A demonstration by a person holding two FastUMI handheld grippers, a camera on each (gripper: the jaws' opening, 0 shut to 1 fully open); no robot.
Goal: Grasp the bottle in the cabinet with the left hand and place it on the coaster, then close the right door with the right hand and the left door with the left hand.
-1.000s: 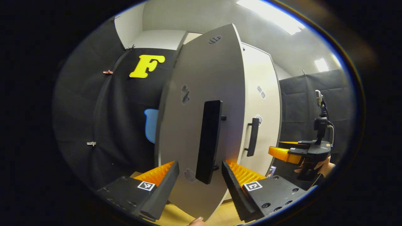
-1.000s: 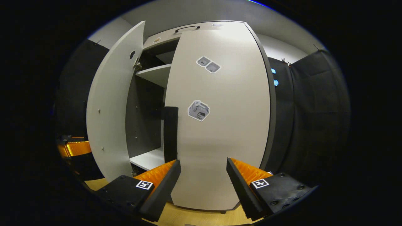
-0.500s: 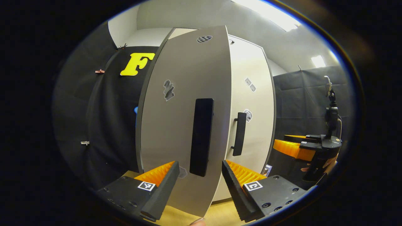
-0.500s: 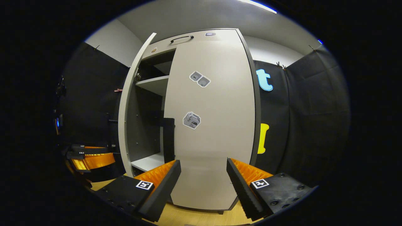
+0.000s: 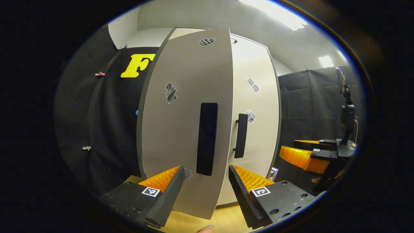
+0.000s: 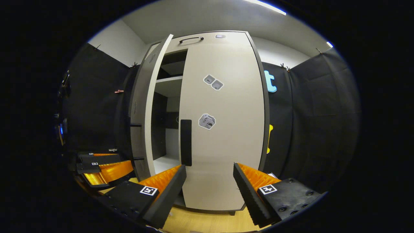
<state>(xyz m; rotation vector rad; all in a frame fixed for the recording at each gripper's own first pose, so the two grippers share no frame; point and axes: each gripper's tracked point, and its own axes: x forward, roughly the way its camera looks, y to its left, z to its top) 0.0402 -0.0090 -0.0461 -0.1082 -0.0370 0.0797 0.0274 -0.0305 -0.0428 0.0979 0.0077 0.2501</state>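
Note:
In the left gripper view the cabinet's grey left door (image 5: 174, 136) stands a little ajar, its black bar handle (image 5: 207, 139) just beyond my open left gripper (image 5: 206, 172). Nothing sits between the orange fingers (image 5: 161, 179). The right door (image 5: 258, 129) lies shut beside it, with its own handle (image 5: 241, 136). In the right gripper view my right gripper (image 6: 209, 170) is open and held back from the shut right door (image 6: 226, 129). There the left door (image 6: 142, 113) shows nearly edge-on, and a narrow gap reveals a shelf (image 6: 168, 87).
The other gripper (image 5: 307, 158) hangs to the right of the cabinet in the left gripper view. In the right gripper view the left gripper (image 6: 103, 168) is low at the left. A wooden table surface (image 6: 207, 223) runs under the cabinet. Black cloth walls close both sides.
The left door has swung further toward the cabinet, and the gap beside the right door has narrowed. The right gripper has drawn back from the shut right door.

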